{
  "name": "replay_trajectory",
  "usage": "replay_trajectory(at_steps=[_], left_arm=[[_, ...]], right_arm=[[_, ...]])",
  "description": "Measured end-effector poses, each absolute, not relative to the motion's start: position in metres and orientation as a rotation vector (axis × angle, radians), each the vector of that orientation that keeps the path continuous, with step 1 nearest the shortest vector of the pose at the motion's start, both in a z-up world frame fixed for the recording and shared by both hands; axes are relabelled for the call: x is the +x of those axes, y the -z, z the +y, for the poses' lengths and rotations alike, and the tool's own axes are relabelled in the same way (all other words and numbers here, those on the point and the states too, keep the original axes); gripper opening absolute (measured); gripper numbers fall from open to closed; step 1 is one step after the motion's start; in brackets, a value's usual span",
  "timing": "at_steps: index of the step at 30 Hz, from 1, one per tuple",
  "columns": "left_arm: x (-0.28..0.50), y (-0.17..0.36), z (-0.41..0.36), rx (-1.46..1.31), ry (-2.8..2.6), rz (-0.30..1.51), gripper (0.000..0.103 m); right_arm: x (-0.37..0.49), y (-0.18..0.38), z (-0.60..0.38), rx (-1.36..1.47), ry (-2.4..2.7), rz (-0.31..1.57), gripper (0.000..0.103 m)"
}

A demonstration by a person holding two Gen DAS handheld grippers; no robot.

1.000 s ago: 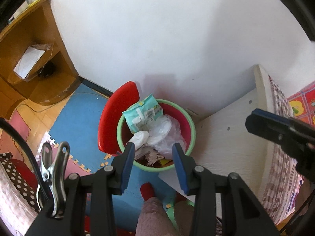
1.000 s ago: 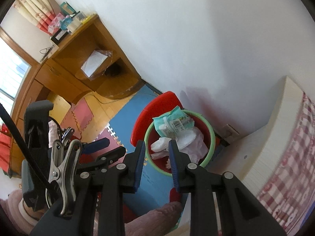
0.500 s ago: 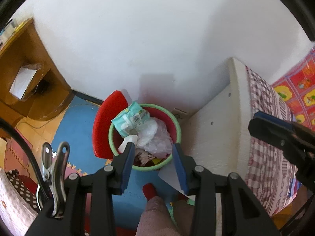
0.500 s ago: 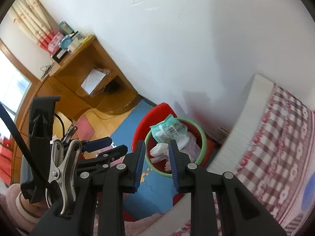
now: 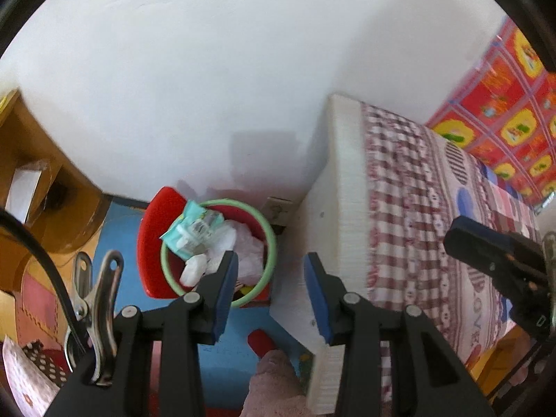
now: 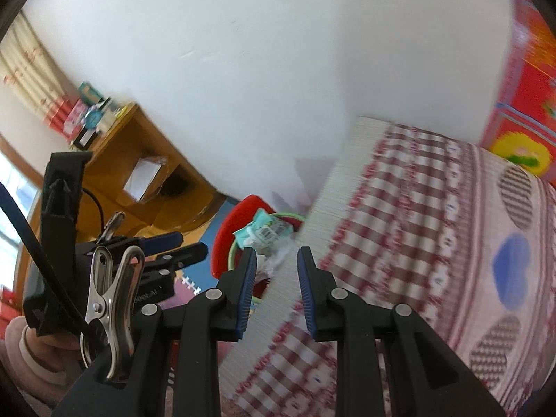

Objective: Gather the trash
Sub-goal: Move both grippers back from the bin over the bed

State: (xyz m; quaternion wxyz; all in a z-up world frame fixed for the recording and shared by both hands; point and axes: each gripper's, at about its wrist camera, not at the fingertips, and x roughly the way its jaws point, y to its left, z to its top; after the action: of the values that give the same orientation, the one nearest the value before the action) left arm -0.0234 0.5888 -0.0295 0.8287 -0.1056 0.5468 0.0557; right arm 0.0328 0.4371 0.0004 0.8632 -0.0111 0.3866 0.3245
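A red trash bin (image 5: pixel 267 222) with a green rim sits on the floor against the white wall (image 5: pixel 243 69), wedged beside the corner of a bed (image 5: pixel 410 208) in a checked cover — a teal wipes packet (image 5: pixel 193 231) and crumpled white wrappers heaped inside. Above it, the left gripper (image 5: pixel 271 286) hangs with its blue-padded fingers apart, holding nothing. The right gripper (image 6: pixel 277 272) — jaws narrower, also empty — hovers over the bed's edge.
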Motion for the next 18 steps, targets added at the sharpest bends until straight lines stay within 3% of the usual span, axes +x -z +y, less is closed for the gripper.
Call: replay_trajectory(at_steps=[18], left_arm=[[-0.015, 0.004, 0.432, -0.086, 0.095, 1.16, 0.041]], right_arm=[[-0.012, 0.005, 0.266, 0.151, -0.478, 0.749, 0.025]])
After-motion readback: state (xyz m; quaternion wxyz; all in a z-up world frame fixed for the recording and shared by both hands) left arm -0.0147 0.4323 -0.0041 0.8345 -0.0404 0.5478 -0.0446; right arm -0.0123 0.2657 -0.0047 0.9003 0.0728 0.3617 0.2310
